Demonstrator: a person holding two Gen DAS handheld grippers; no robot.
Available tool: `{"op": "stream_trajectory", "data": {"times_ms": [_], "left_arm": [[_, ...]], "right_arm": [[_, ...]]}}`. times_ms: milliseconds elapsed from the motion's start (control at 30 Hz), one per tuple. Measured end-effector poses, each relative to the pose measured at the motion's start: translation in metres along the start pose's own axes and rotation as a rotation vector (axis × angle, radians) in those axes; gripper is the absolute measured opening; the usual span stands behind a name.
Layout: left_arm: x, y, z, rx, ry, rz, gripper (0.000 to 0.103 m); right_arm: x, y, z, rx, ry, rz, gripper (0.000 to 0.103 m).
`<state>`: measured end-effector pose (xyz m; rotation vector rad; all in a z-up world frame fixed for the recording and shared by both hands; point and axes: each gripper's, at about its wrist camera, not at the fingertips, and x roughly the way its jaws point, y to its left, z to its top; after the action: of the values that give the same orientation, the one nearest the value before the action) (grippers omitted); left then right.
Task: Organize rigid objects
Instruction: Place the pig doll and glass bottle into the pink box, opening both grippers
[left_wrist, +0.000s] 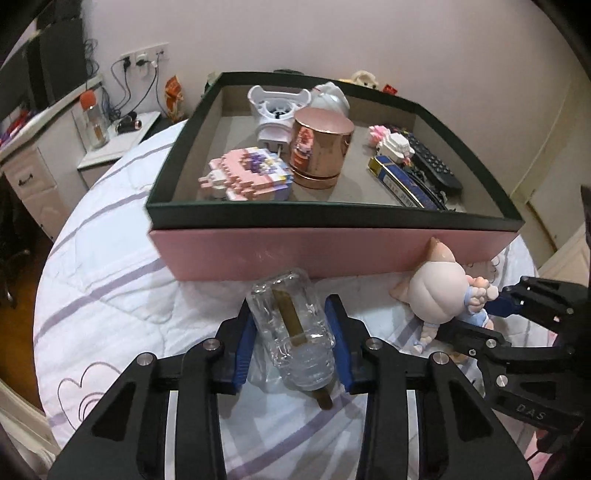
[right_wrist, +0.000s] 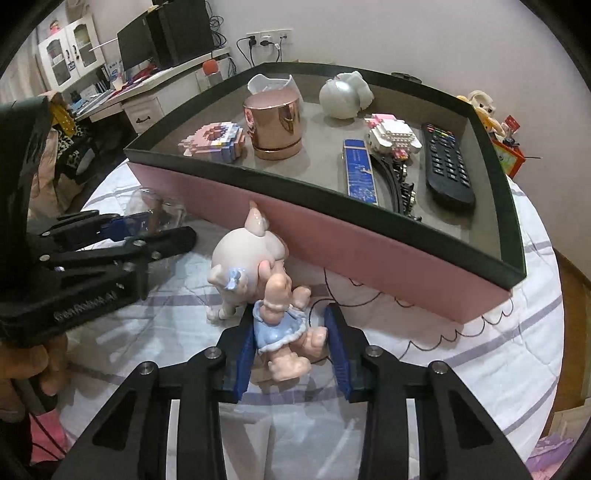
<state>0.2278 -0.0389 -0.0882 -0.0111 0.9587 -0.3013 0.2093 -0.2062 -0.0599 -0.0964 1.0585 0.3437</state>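
A clear glass bottle (left_wrist: 291, 325) with a brown stick inside lies on the white quilt, neck toward the camera. My left gripper (left_wrist: 290, 306) is shut on it, both blue pads against its sides. To its right a pale pig figurine (left_wrist: 439, 288) in a blue dress leans against the pink box (left_wrist: 258, 254). In the right wrist view my right gripper (right_wrist: 290, 321) is shut on the figurine (right_wrist: 243, 258), with the pads on its dress and legs. The left gripper (right_wrist: 155, 229) and the bottle (right_wrist: 166, 206) show at the left there.
The box's dark green rim (right_wrist: 332, 199) stands just behind both grippers. Inside it are a rose-gold cylinder (right_wrist: 273, 125), a pink block toy (right_wrist: 214, 142), a black remote (right_wrist: 447, 162), a blue case (right_wrist: 360, 170) and white items. A desk (right_wrist: 147, 88) and wall sockets lie beyond the bed.
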Motion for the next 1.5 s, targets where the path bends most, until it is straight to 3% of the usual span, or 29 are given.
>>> {"op": "stream_trajectory", "data": {"times_ms": [467,667,833,1133,1500], "left_arm": [[-0.059,0.009,0.0,-0.008,-0.074,-0.013,0.037],[-0.085,0.0,0.029,0.03,-0.141,-0.028,0.037],[-0.092,-0.013,0.063,0.07,-0.187,-0.045,0.037],[-0.043,-0.052,0.114,0.135,-0.149,-0.097,0.037],[0.031,-0.08,0.108,0.172,-0.021,-0.1,0.037]], "right_arm": [[-0.039,-0.014,-0.01,0.092,-0.068,0.113,0.037],[-0.071,-0.014,0.009,0.094,-0.151,0.131,0.037],[-0.088,-0.027,0.037,0.103,-0.207,0.095,0.037],[-0.067,-0.076,0.074,0.245,-0.206,0.051,0.037],[-0.013,-0.097,0.073,0.329,-0.106,0.015,0.037]]}}
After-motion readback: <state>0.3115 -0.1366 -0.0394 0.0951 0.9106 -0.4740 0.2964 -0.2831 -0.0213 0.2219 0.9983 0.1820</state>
